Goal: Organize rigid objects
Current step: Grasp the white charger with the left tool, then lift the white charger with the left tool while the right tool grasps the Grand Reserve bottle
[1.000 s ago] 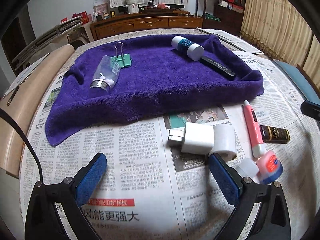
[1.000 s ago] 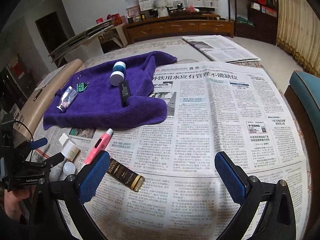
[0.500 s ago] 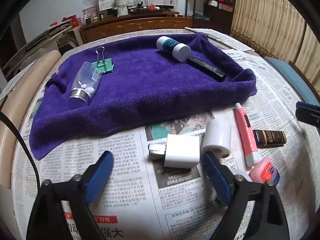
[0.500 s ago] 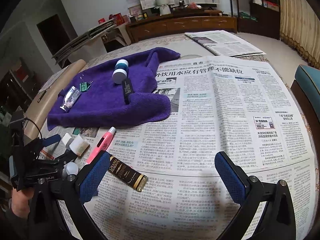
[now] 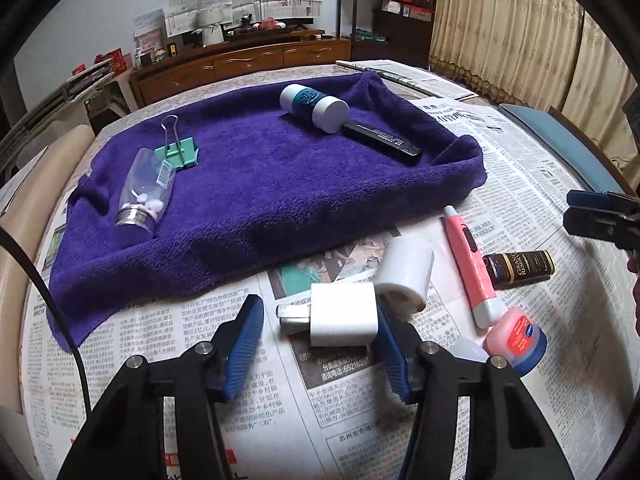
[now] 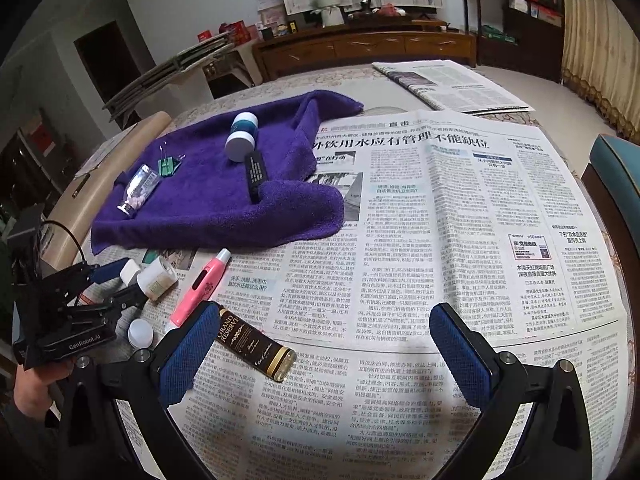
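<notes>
Left wrist view, left to right, as I read it from my station:

1. Vial [image 5: 146, 196]: clear, metal cap, lying on the towel [image 5: 256, 196] at its 9 o'clock edge.
2. Binder clip [image 5: 178, 152]: green, on the towel just beyond the vial, at about 10 o'clock.
3. Left gripper [image 5: 320, 338]: fingers apart, straddling the charger [image 5: 344, 314]. Right finger [image 5: 394, 360] touches the charger's side; left finger [image 5: 244, 340] is off it, with a gap.
4. Charger: white cube, metal prongs pointing to 9 o'clock, on the newspaper [image 5: 200, 360] just in front of the towel.
5. Jar [image 5: 314, 108]: teal and white, on its side at the towel's 12 o'clock.
6. Black tube [image 5: 380, 140]: on the towel, touching the jar at its 4 o'clock.
7. Tape roll [image 5: 406, 274]: white, touching the charger at its 1 o'clock.
8. Pink pen [image 5: 472, 264]: on the newspaper at the roll's 3 o'clock.
9. Brown bottle [image 5: 520, 268]: beside the pen.
10. Pink tub [image 5: 516, 338]: blue cap, at the pen's near end.

Right wrist view:

11. Right gripper [image 6: 320, 356]: fingers wide apart, holding nothing, low over the newspaper; the brown bottle lies just by its left finger [image 6: 188, 356].
</notes>
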Tool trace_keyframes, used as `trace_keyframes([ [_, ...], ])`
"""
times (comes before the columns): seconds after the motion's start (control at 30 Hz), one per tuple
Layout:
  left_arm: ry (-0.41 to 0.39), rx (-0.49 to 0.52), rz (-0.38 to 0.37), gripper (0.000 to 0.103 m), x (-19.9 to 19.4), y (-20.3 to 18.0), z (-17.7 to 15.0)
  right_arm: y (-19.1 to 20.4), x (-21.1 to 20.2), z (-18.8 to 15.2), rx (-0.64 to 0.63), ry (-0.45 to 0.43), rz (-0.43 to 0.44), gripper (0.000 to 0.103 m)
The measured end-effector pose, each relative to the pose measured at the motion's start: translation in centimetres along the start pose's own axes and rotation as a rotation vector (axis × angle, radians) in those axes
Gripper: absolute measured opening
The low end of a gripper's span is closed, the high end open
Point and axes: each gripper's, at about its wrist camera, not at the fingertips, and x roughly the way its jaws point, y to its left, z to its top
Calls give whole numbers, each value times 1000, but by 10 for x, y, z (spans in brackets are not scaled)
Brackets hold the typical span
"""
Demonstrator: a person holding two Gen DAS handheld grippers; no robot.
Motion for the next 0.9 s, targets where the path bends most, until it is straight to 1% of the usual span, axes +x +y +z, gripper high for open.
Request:
trace_keyframes([
  [0.03, 2, 2, -4, 50, 0, -1, 0, 1, 0, 0, -5, 1, 1, 103],
  [0.07, 2, 4, -4, 44, -1, -1, 0, 3, 0, -1, -13, 1, 3, 103],
  [0.1, 1, 7, -6, 42, -1, -2, 0, 4, -1, -1, -19, 0, 3, 103],
  [0.37, -11, -14, 6, 42, -6, -2, -5, 6, -2, -4, -71, 4, -20, 103],
  [0.57, -19, -59, 9, 42, -12, 3, -13, 11, 3, -8, -136, 28, 14, 103],
  [0.7, -23, -78, -2, 42, -16, 6, -18, 25, 9, -13, -220, 35, 12, 103],
  [0.8, -22, -83, -7, 42, -19, 9, -21, 38, 14, -17, -276, 40, 37, 103],
  [0.9, -23, -95, -12, 42, -21, 13, -24, 52, 23, -20, -339, 56, 29, 102],
])
